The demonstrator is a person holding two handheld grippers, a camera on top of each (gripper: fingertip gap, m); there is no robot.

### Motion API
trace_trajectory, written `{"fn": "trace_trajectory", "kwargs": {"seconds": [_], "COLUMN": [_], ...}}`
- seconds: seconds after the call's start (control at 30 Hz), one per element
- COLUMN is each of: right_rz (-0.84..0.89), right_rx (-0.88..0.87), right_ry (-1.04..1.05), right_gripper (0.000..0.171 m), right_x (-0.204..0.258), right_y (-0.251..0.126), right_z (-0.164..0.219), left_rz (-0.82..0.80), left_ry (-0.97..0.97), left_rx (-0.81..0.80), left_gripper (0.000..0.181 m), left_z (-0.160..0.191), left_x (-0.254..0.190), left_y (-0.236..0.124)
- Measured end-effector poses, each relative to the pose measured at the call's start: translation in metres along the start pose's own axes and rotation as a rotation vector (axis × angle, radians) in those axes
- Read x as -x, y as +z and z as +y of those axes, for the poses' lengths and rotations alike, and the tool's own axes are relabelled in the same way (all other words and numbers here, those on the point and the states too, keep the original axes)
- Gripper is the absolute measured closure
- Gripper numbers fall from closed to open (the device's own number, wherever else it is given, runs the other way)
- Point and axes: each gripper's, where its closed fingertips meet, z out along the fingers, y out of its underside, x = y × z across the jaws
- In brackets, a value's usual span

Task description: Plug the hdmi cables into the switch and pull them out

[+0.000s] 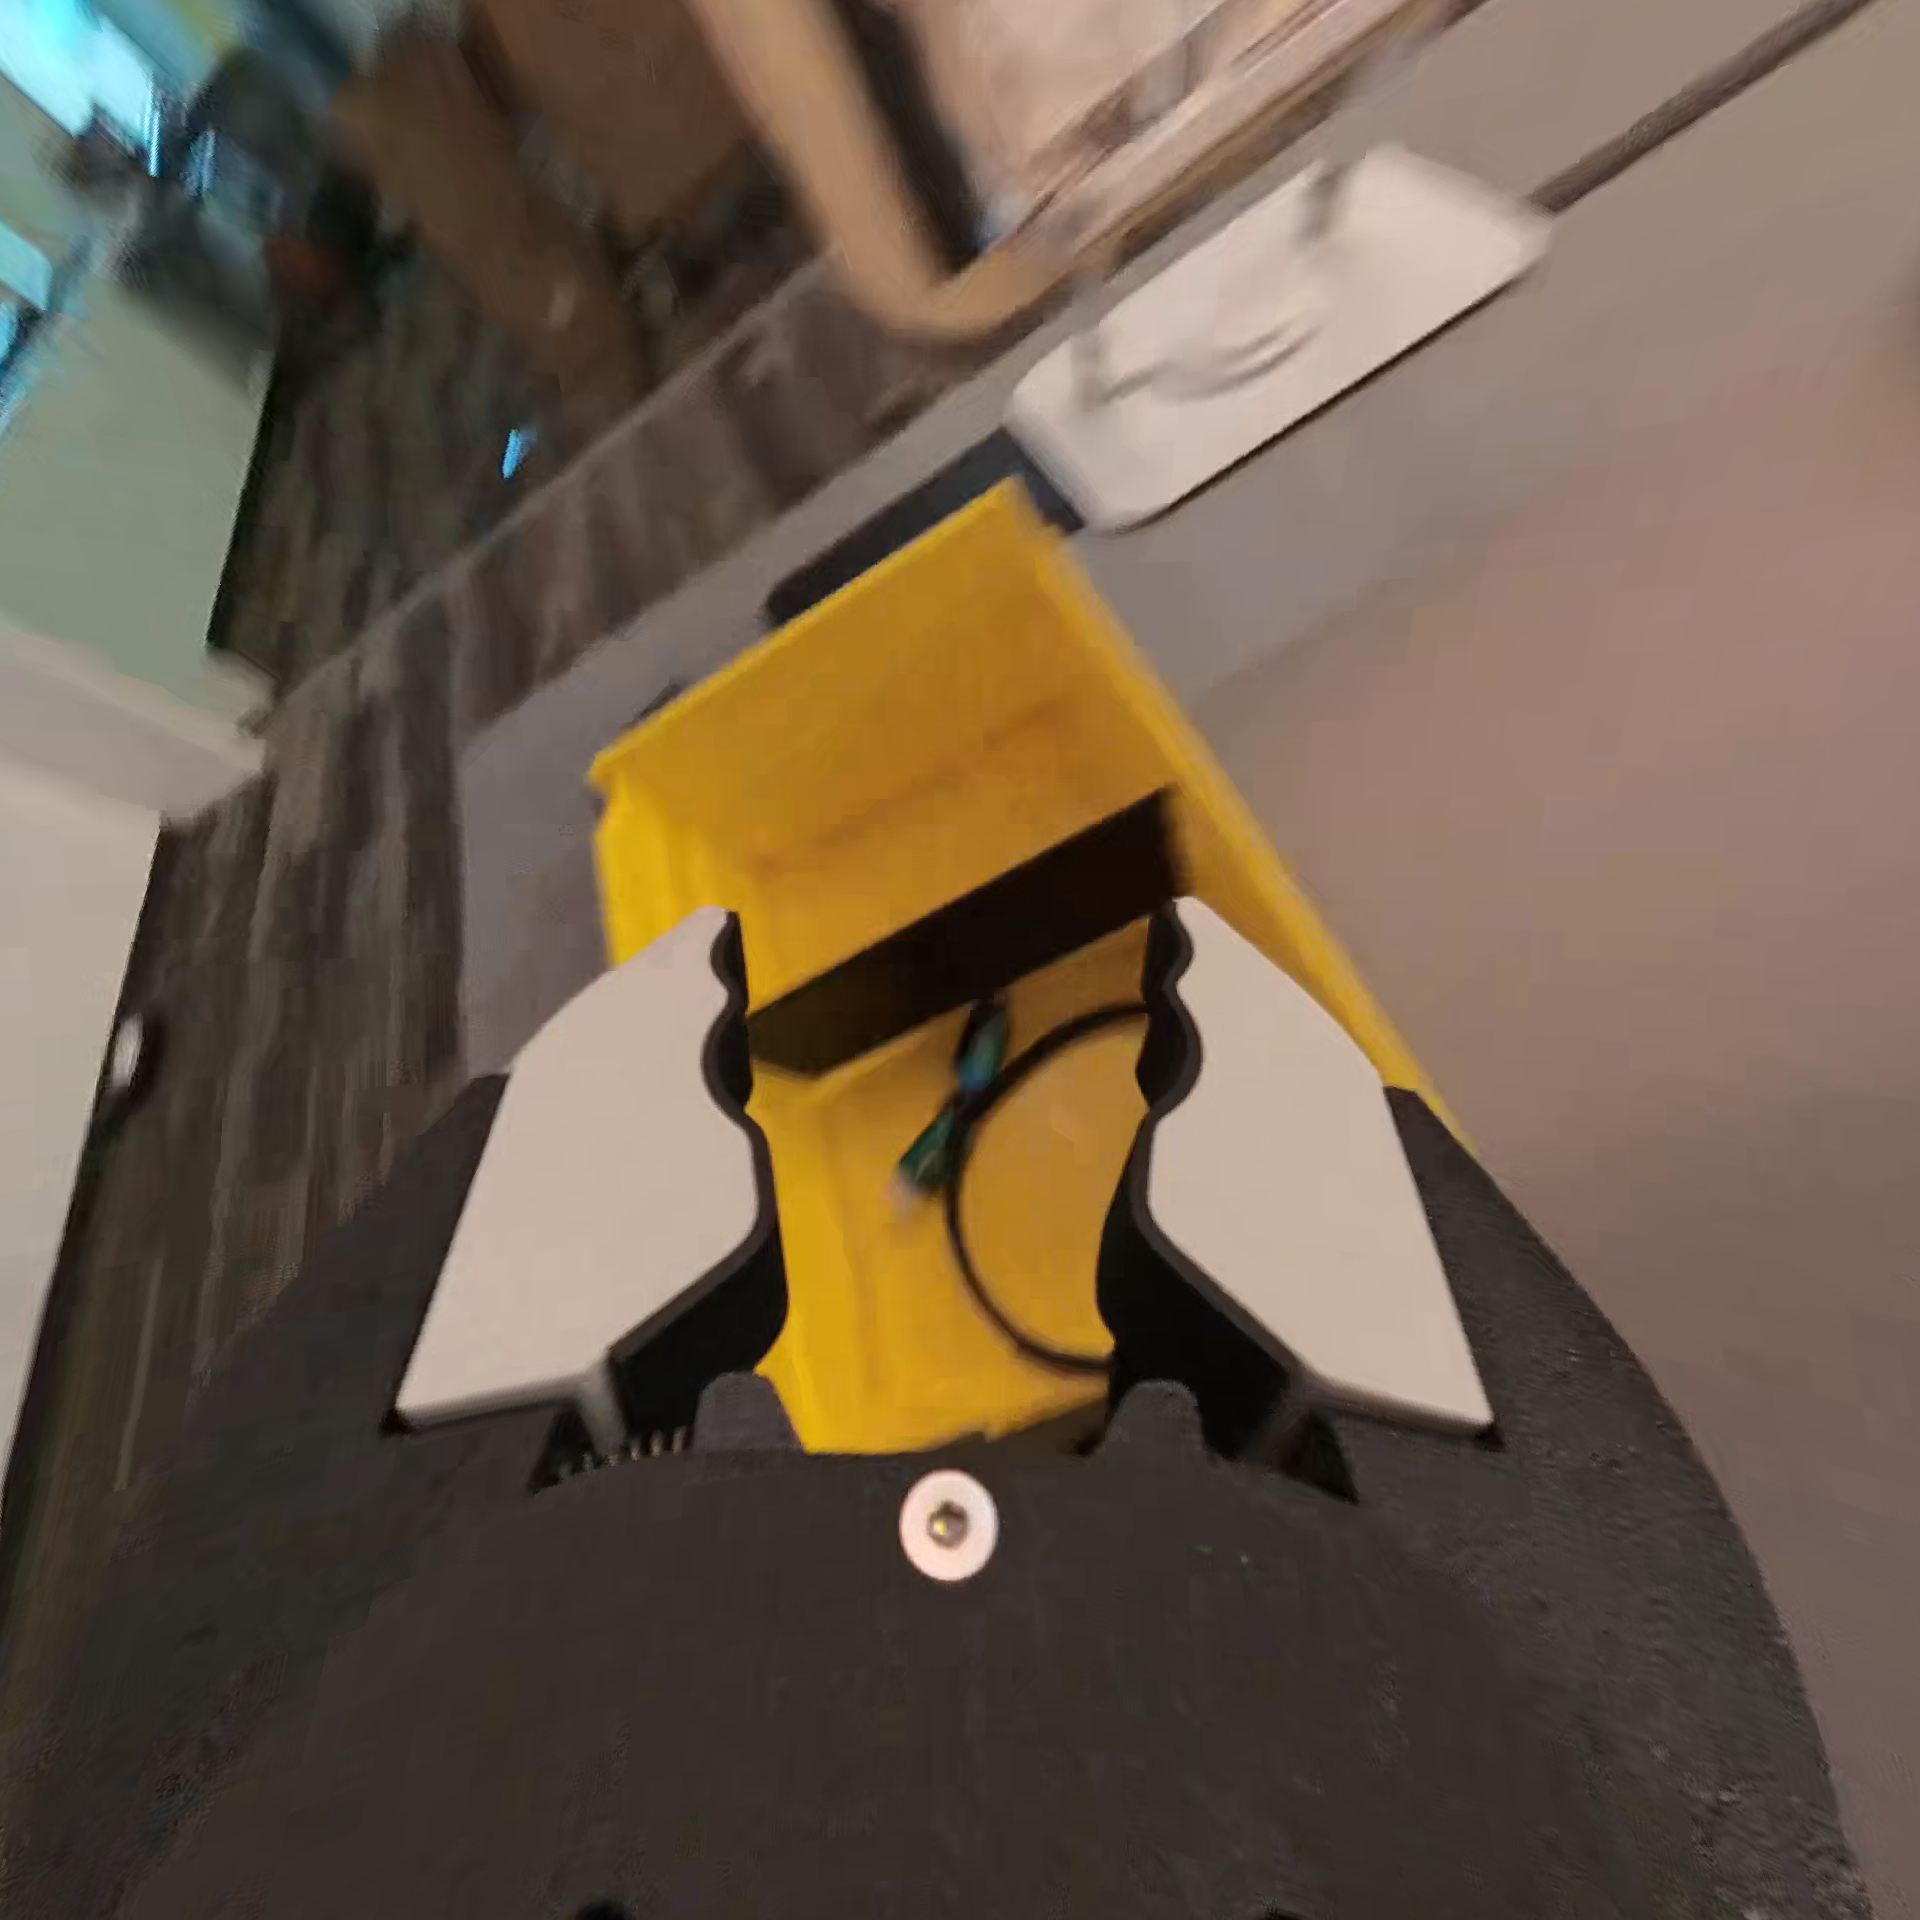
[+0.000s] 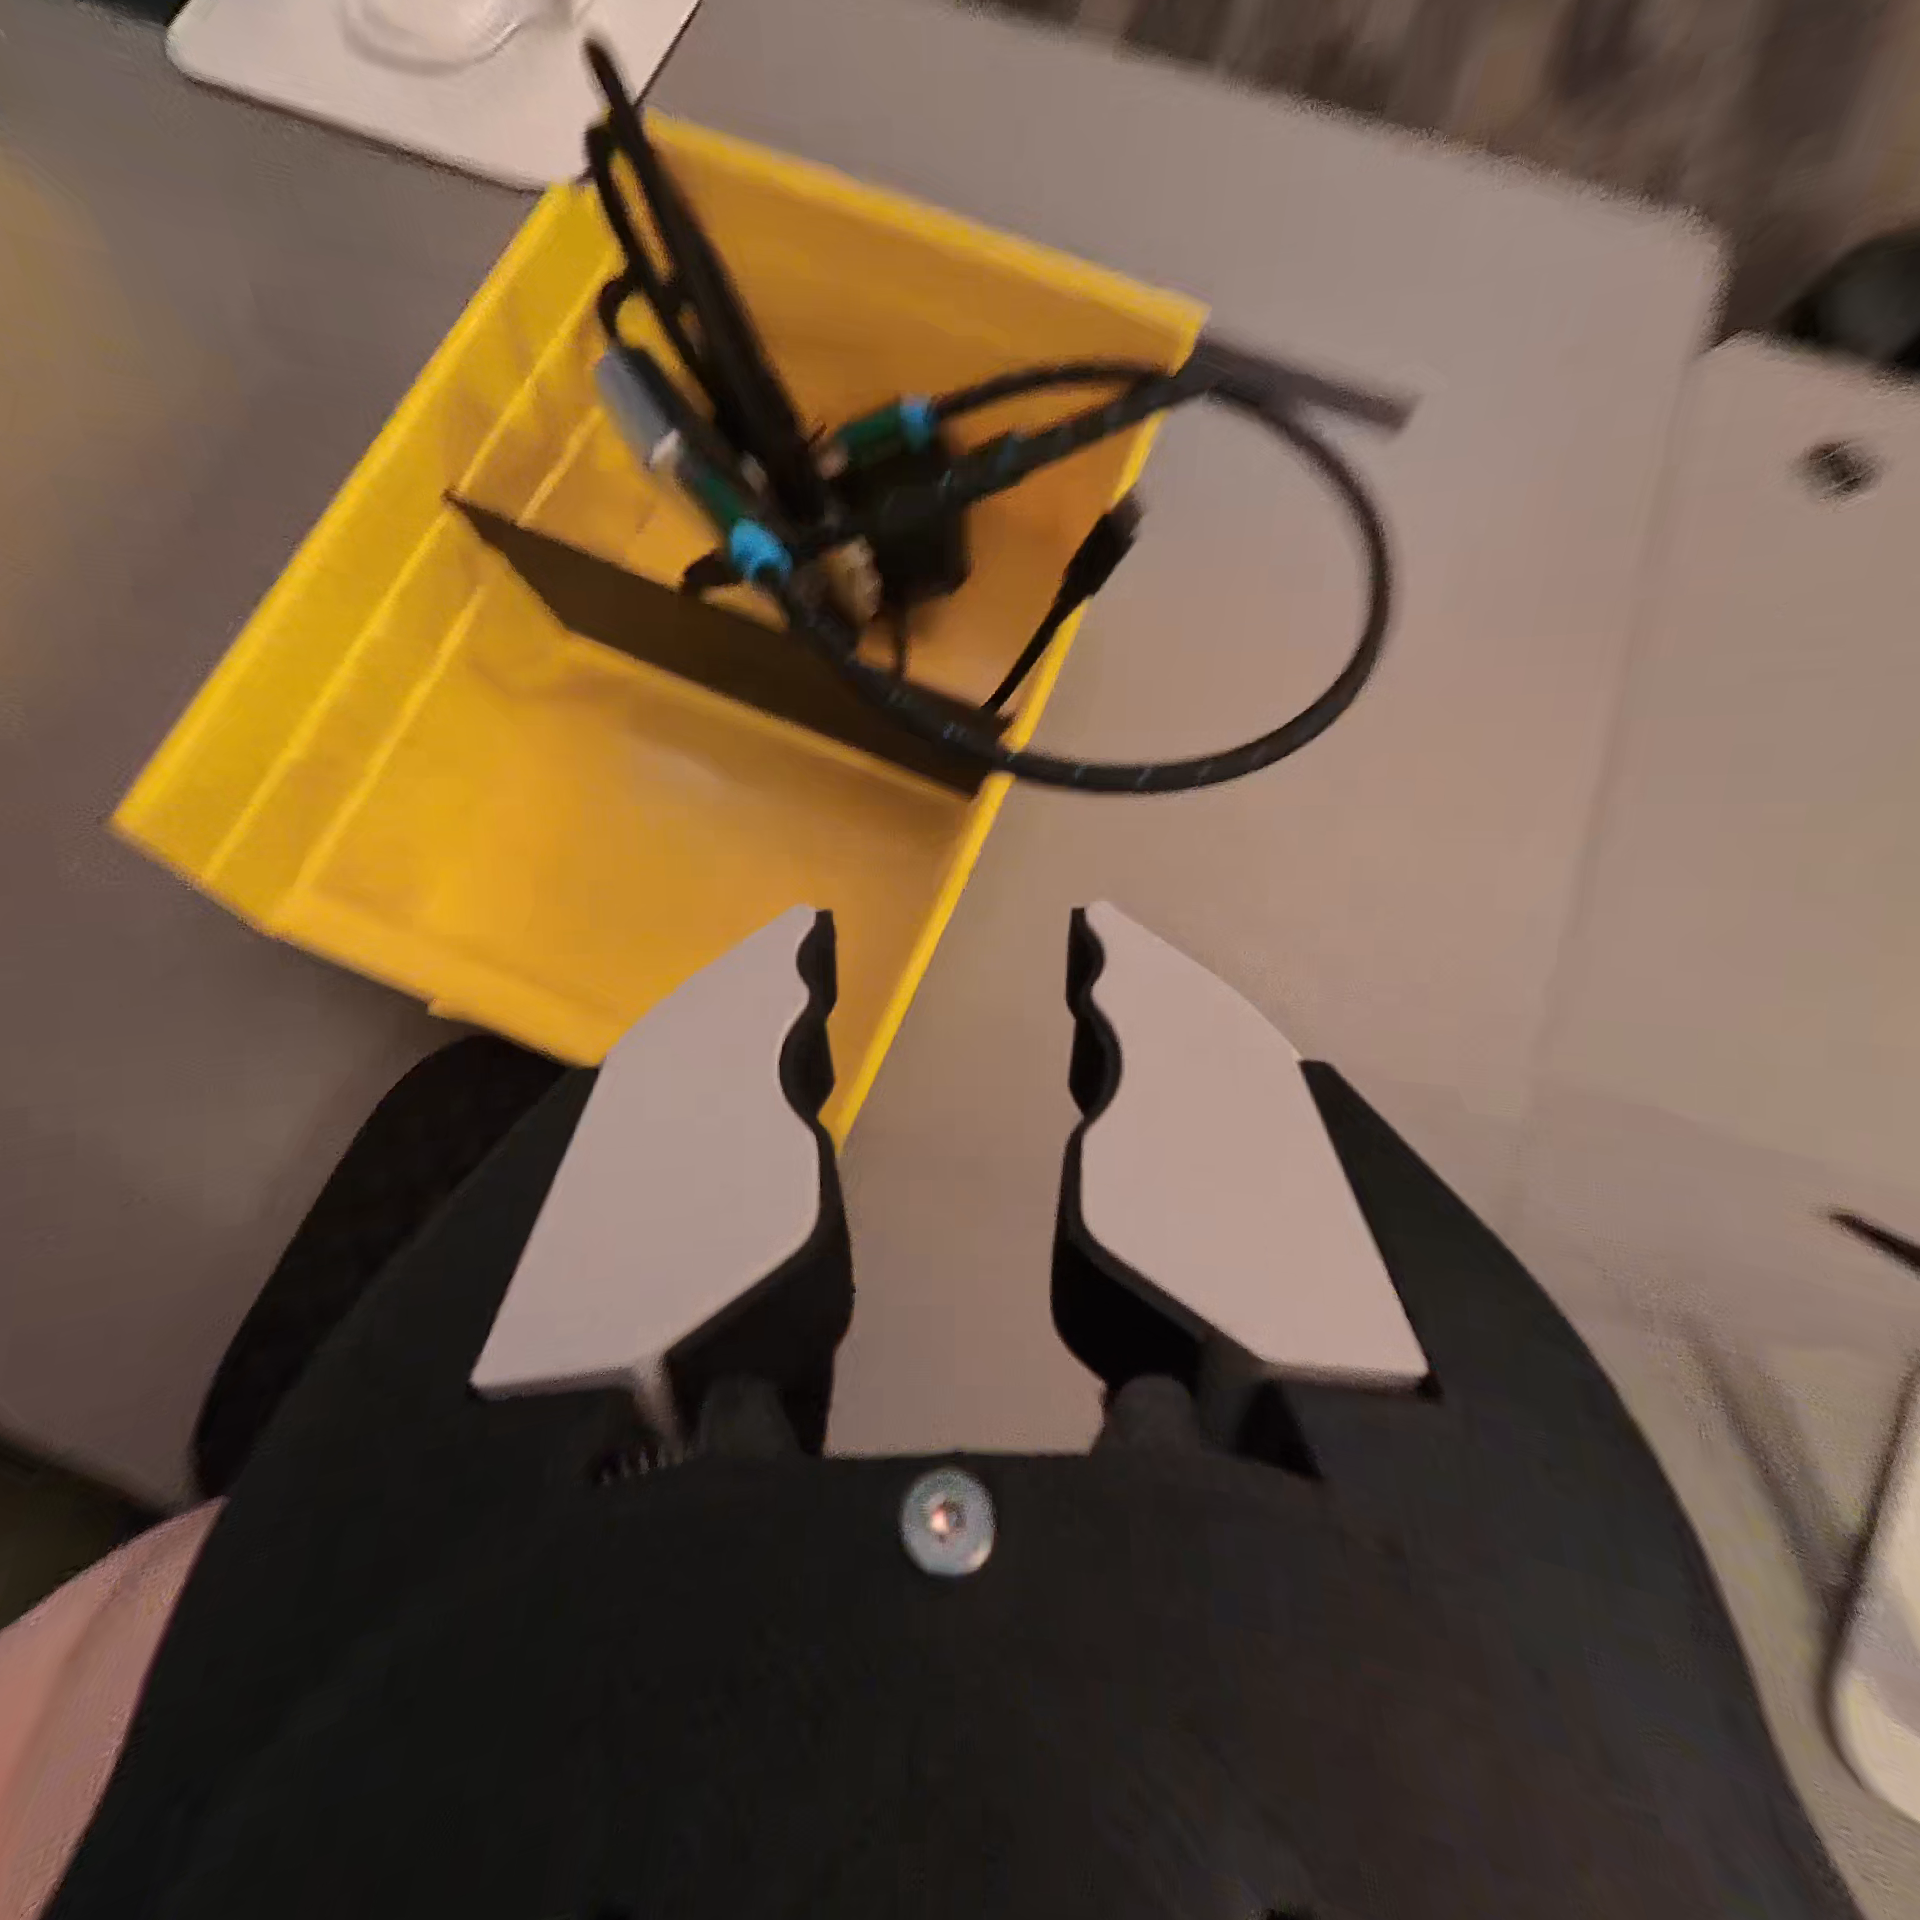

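A yellow bin (image 2: 436, 790) with a black divider (image 2: 665, 634) sits on a grey table. Its far compartment holds a tangle of black cables (image 2: 1299, 717) with green and blue plugs (image 2: 883, 431) and a small black box (image 2: 914, 540), probably the switch. One braided cable loops out over the bin's right wall. My right gripper (image 2: 948, 920) is open and empty above the bin's near right corner. In the blurred left wrist view, my left gripper (image 1: 948, 920) is open and empty over the bin (image 1: 894, 727), with a thin black wire and a green plug (image 1: 940, 1143) between its fingers.
A white flat tray (image 1: 1278, 332) lies beyond the bin, also in the right wrist view (image 2: 416, 73). A white surface (image 2: 1787, 727) adjoins the table on the right. The table edge (image 1: 623, 457) and dark floor run at the left. There is about 65 centimetres between the tips of the two grippers.
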Motion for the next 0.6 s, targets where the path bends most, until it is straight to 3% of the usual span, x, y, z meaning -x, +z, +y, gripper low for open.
{"fn": "trace_trajectory", "kwargs": {"seconds": [0.07,0.2,0.3,0.5,0.6], "right_rz": [-0.072,-0.07,-0.086,-0.12,-0.114], "right_rx": [0.063,0.181,0.242,0.328,0.337], "right_ry": [0.064,0.142,0.169,0.219,0.229], "right_gripper": [0.124,0.115,0.116,0.124,0.125], "right_x": [0.004,0.0,0.005,0.009,0.009], "right_y": [0.008,0.023,0.031,0.055,0.068], "right_z": [0.018,0.038,0.045,0.052,0.049], "left_rz": [-0.02,-0.109,-0.177,-0.122,-0.128], "left_ry": [-0.135,-0.323,-0.373,-0.384,-0.35], "left_rx": [0.118,0.107,0.199,0.412,0.464], "left_gripper": [0.115,0.113,0.108,0.106,0.125], "left_z": [0.038,0.088,0.126,0.162,0.167], "left_x": [0.028,0.064,0.085,0.087,0.087], "left_y": [0.001,0.0,0.005,0.028,0.039]}}
